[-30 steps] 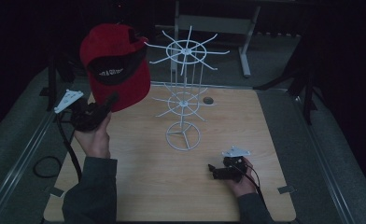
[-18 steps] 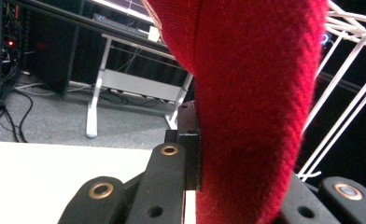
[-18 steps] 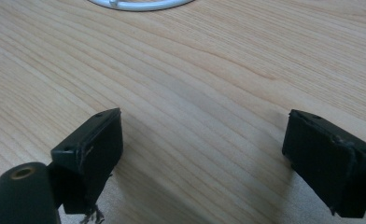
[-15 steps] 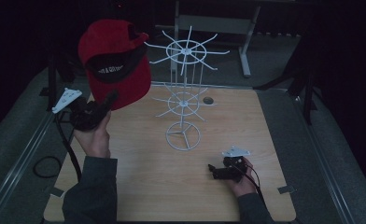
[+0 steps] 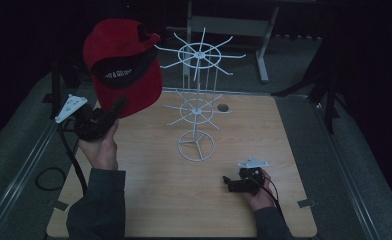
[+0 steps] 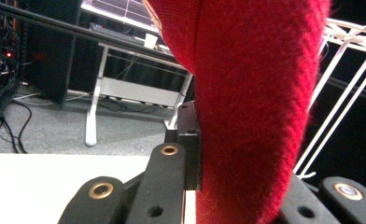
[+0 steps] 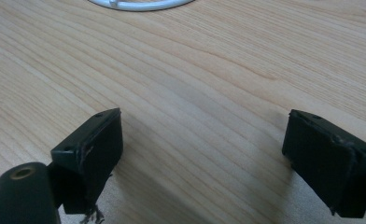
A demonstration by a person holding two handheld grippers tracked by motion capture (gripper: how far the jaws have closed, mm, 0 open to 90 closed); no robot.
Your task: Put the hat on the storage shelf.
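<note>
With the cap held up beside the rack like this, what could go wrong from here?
1. The left tongs pinch only the edge of the red fabric cap, so it might slip or swing.
2. The cap hangs close to the spokes of the white wire rack; snagging one could tip the light stand.
3. The right tongs rest open on the wooden table, not steadying the rack.

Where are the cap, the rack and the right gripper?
cap (image 5: 134, 85), high view, red crown.
rack (image 5: 196, 146), high view, round base ring.
right gripper (image 7: 202, 154), right gripper view, midway between its open fingers.
</note>
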